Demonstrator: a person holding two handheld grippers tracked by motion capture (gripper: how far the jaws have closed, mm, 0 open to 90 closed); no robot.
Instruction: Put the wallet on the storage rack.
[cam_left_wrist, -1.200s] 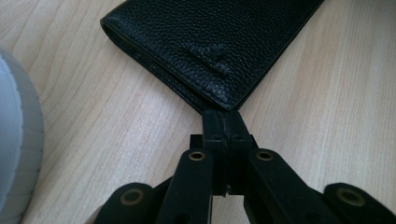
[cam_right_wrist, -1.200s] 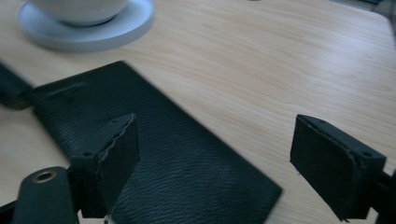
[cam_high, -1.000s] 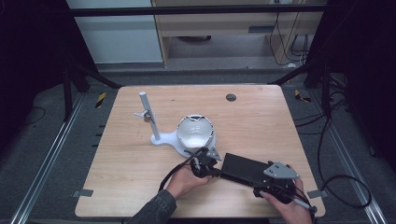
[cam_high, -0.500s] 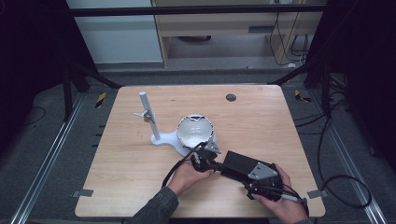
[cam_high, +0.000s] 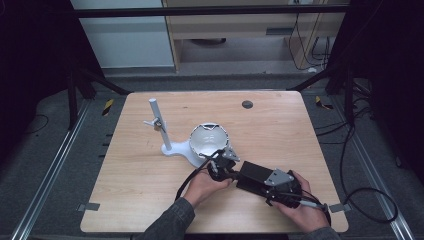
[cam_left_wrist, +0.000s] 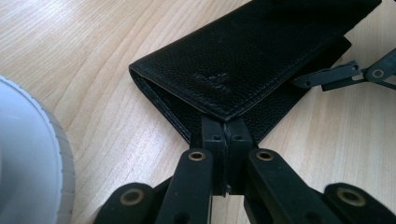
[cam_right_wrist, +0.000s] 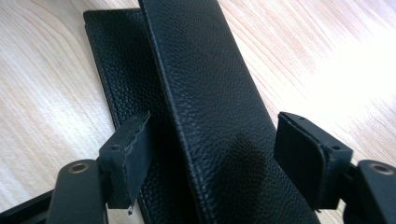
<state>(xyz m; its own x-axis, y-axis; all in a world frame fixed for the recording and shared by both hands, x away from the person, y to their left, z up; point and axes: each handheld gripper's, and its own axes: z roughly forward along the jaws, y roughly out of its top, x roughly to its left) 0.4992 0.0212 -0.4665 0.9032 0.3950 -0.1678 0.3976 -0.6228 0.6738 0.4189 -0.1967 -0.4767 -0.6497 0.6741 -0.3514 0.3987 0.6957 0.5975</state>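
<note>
High view first, going left to right: you've got the white plastic stand with an upright post (cam_high: 159, 126) on the pale wooden table (cam_high: 125, 185), then the white ribbed bowl-like dome (cam_high: 209, 141) sitting on its base, and just beside that, toward you, the black grained-leather wallet (cam_high: 256, 173) lying near the table's front edge.

Your left gripper (cam_high: 220, 169) has its jaws pinched together on the corner of the wallet's upper flap; the left gripper view shows that corner (cam_left_wrist: 219, 88) lifted, so the fold gapes open. Your right gripper (cam_high: 264, 183) comes in from the other end. Its jaws have just been closing, with the raised flap (cam_right_wrist: 219, 116) between them, but the pads are still apart from the leather on both sides.

What I'd watch out for: the left hold is only on a tiny bit of corner, so if you tug with the right before its jaws actually bite, the leather will probably slip out and flop shut. Also, your left hand is close to that dome, so a sideways yank could knock the stand.
</note>
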